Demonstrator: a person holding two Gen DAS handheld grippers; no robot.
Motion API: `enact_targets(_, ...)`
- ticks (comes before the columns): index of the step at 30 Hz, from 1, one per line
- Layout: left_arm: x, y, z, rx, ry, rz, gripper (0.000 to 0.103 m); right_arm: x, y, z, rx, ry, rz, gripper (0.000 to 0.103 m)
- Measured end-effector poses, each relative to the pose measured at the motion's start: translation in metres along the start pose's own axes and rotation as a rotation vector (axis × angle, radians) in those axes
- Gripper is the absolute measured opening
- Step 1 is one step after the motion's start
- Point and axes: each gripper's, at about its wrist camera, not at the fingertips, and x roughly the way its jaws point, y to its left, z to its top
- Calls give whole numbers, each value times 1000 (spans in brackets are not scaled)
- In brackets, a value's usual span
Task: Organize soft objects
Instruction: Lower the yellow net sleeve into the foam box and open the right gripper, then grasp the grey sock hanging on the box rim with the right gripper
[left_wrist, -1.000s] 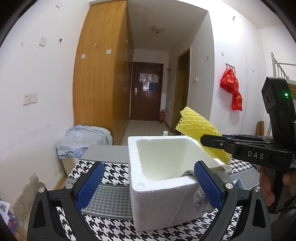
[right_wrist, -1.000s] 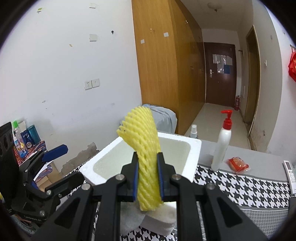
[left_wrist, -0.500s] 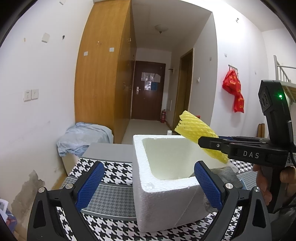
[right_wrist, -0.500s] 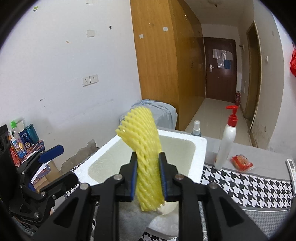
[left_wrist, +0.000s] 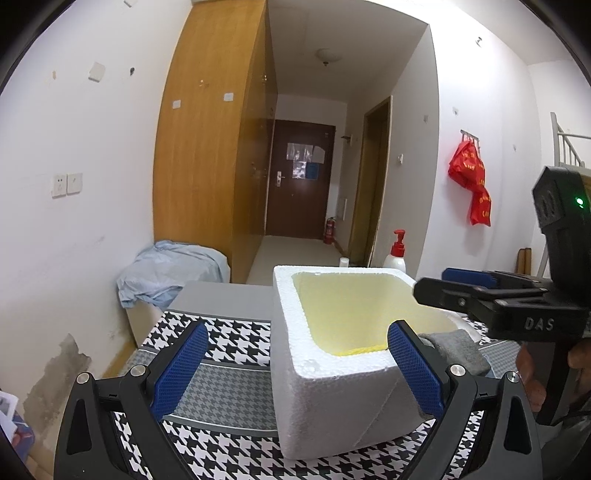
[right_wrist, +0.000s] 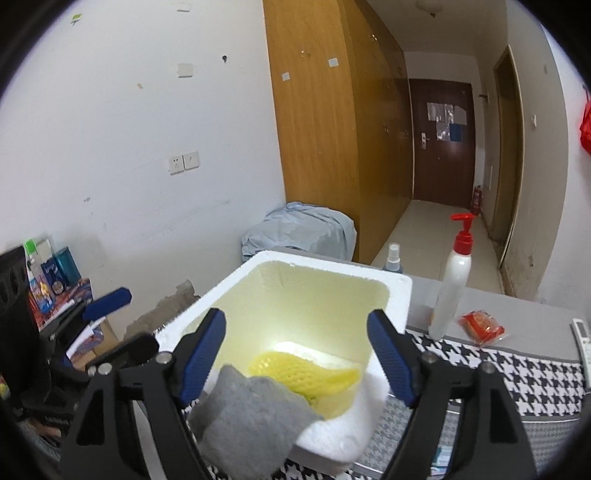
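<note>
1. Two grippers show, each with two blue pads; right gripper (right_wrist: 295, 354) hangs over the near edge of the foam box, its jaws opening wide with nothing between the pads; the left gripper (left_wrist: 295, 369) stands wide apart, straddling the near corner of the box without pressing on it.
2. One white foam box (right_wrist: 397, 291) sits open-topped on a black-and-white houndstooth cloth (right_wrist: 517, 365); its inside walls look pale yellow.
3. One yellow foam net sleeve (right_wrist: 303, 371) lies flat on the floor of the box, free of both grippers; in the left wrist view only a thin yellow strip (left_wrist: 364, 349) of it shows above the near wall.
4. One grey folded cloth (right_wrist: 251, 417) is draped over the near rim of the box, just below the right gripper's pads; whether they touch it I cannot tell.
5. One white pump bottle (right_wrist: 452, 284) with a red top stands upright on the table beyond the box; one small spray bottle (right_wrist: 393, 254) stands behind the box's far rim.
6. One red snack packet (right_wrist: 480, 326) lies just beside the pump bottle; one white remote (right_wrist: 581, 339) lies at the right edge.
7. One hand (left_wrist: 576, 362) grips the right gripper's handle, at the right edge of the left wrist view.
</note>
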Motion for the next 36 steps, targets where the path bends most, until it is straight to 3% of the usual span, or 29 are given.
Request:
enact_targets(13,-9,-5,3,-12,-16,9,98,-36,-5,-25,-56,-54,-26,85)
enact_targets(19,-9,-8,5,-13,-20,14,98,-42,1,-42,-161,-71,-21,85)
enact_targets(28,-12,-5,4,-18,-19,32,98,-47,16,-61,-273,-112,47,85)
enact_targets(36,-18,2,3,-30,-23,54,98,-42,32,-72,-342,-119,-13,85)
